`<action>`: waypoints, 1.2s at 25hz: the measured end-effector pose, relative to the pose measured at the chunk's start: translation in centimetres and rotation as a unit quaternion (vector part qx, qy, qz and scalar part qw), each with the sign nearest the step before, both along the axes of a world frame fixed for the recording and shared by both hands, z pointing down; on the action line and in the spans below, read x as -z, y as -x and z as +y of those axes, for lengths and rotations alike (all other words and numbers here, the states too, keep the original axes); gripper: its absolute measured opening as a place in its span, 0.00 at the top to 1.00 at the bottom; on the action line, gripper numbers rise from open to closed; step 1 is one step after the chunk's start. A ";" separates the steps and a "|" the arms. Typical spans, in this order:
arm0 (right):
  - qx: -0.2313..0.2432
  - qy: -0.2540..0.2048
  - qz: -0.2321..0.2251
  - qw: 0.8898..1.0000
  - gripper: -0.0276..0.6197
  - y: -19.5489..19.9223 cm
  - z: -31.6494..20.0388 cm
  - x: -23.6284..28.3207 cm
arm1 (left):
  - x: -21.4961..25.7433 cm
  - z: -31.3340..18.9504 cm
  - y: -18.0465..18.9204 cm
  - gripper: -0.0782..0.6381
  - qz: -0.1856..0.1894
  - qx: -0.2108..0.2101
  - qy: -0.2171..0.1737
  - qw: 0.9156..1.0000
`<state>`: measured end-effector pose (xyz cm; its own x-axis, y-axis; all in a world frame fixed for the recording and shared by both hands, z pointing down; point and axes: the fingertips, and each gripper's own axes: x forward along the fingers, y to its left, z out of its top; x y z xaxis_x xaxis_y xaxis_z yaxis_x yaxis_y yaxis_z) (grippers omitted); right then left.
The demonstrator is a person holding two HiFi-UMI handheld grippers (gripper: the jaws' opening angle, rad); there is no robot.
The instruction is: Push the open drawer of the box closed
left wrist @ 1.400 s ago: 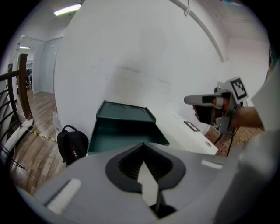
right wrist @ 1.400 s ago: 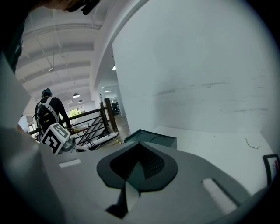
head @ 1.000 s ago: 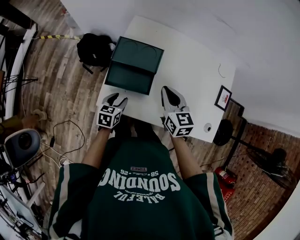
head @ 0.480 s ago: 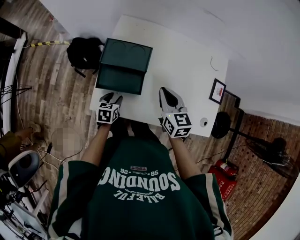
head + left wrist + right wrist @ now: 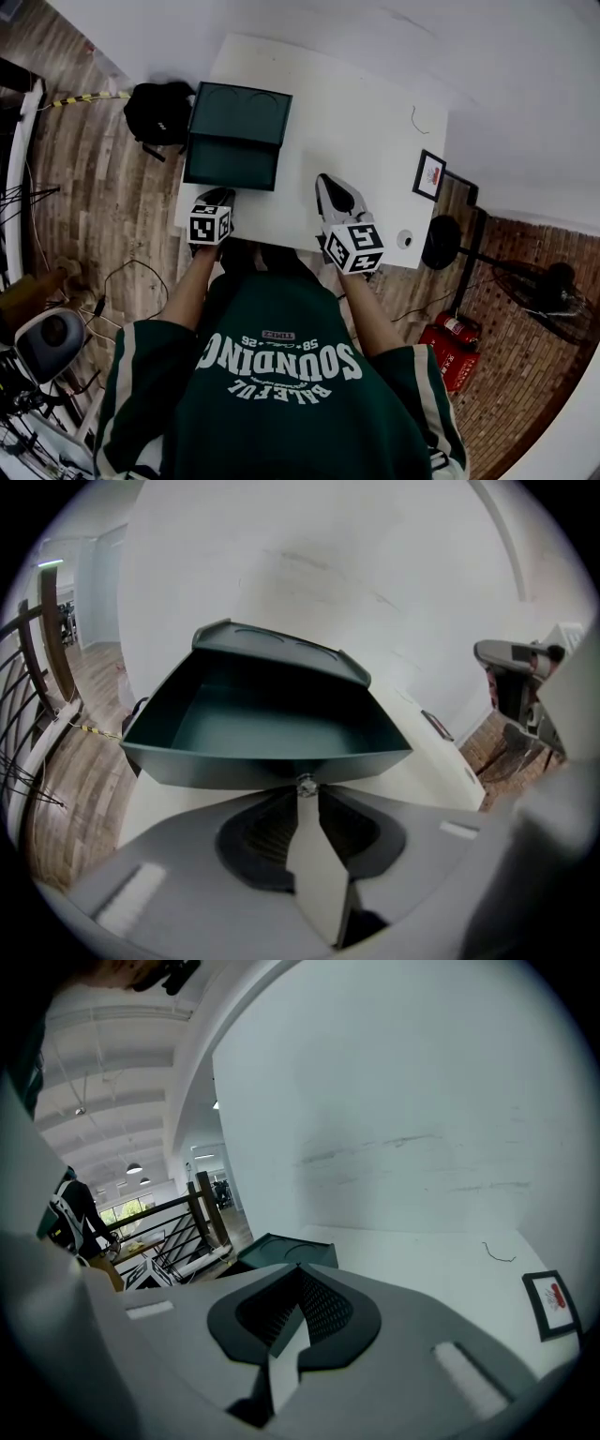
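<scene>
Well, starting at the far left, a black backpack (image 5: 157, 111) slumps on the wooden floor against the corner of the white desk (image 5: 366, 141), out of the way of the work. Next to it, on the desk's left end, stands the dark green box (image 5: 246, 111), and its drawer (image 5: 230, 161) is pulled out toward the person, empty, with its front panel facing them. That is presumably why the person stands square to it.

The left gripper (image 5: 221, 196) is lined up straight at the middle of that front panel, low over the desk's near edge. Its fingers (image 5: 262, 829) are closing, and the drawer's small knob (image 5: 305, 782) sits right at their tips. From where I stand I cannot tell whether the pads press on it yet. Drawing the fingers in would make one blunt nose to push with, and that looks like the point of it.

Further right, the right gripper (image 5: 330, 180) hangs over bare desk, well apart from the box. Its fingers are closed tip to tip with nothing between them, so I'd say it is only parked clear of the push. At the desk's right edge lies a small framed picture (image 5: 429, 174), nowhere near the drawer's path.
</scene>
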<state>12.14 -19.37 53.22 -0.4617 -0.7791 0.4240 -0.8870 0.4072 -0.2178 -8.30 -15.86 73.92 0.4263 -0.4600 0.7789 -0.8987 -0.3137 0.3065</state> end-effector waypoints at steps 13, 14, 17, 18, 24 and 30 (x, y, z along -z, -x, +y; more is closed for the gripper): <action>-0.006 0.008 -0.013 1.000 0.95 -0.2 -0.5 -0.3 | 1.1 -0.8 0.4 0.72 0.007 0.006 -0.015 1.000; -0.007 0.009 -0.014 1.000 0.95 -0.2 -0.5 -0.3 | 1.1 -1.0 0.4 0.72 0.007 0.006 -0.015 1.000; -0.010 0.010 -0.015 1.000 0.95 -0.2 -0.5 -0.3 | 1.1 -1.6 0.5 0.72 0.006 0.004 -0.014 1.000; -0.011 0.010 -0.015 1.000 0.95 -0.3 -0.5 -0.4 | 1.1 -1.8 0.4 0.72 0.006 0.004 -0.014 1.000; -0.021 0.013 -0.014 1.000 0.95 -0.7 -0.4 -0.5 | 1.0 -3.3 0.1 0.72 0.010 0.006 -0.013 1.000; -0.031 0.015 -0.012 0.999 0.95 -1.5 -0.7 -0.7 | 0.9 -5.4 -0.2 0.72 0.016 0.010 -0.015 1.000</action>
<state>13.69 -20.05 53.96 -0.4232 -0.7940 0.4364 -0.9047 0.3445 -0.2506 -8.15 -21.21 73.04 0.4405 -0.4913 0.7513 -0.8951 -0.3042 0.3259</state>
